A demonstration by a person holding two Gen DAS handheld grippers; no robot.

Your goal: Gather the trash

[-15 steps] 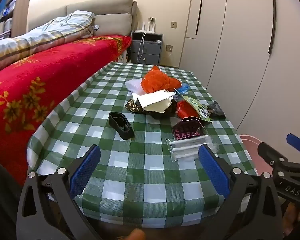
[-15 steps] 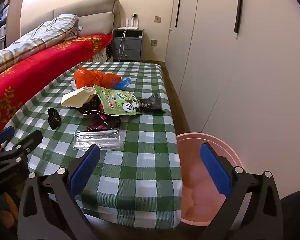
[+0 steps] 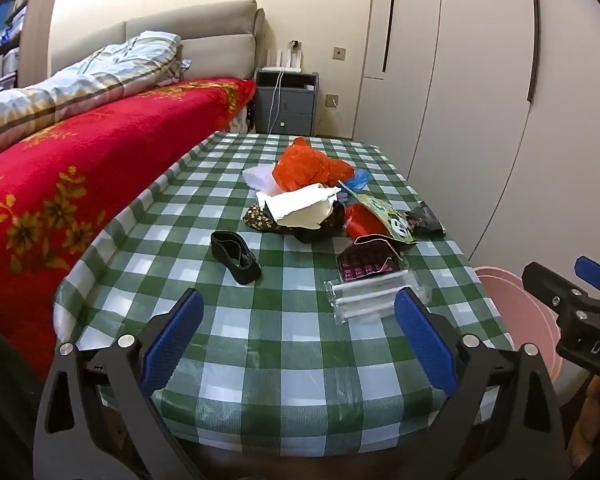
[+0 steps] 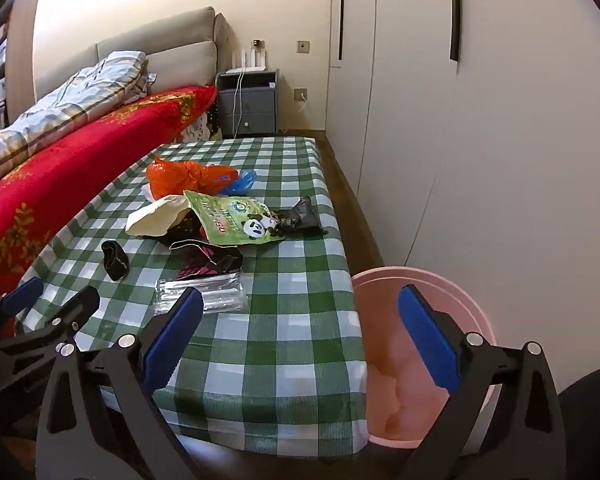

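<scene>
Hovering above the near edge of the desk (image 3: 260, 352), both pairs of tongs spread wide and pinching nothing: left tongs (image 3: 298, 332) angled down over bare green-checked cloth, right tongs (image 4: 300, 336) straddling the desk's right corner and the pink bin (image 4: 416, 280) standing on the floor just beside it. Lying heaped toward the middle of the desk: an orange plastic bag (image 3: 306, 166), a blue scrap (image 3: 360, 178), a cream paper wrapper (image 3: 304, 206), a green panda-printed pouch (image 4: 236, 216), a crumpled black wrapper (image 4: 300, 216). Sitting nearer the tongs: a dark pink-printed packet (image 3: 366, 260) touching a clear plastic sleeve (image 3: 364, 300), and, apart to the left, a black band (image 3: 236, 256). Running along the desk's left side: a bed with a red blanket (image 3: 80, 184).
</scene>
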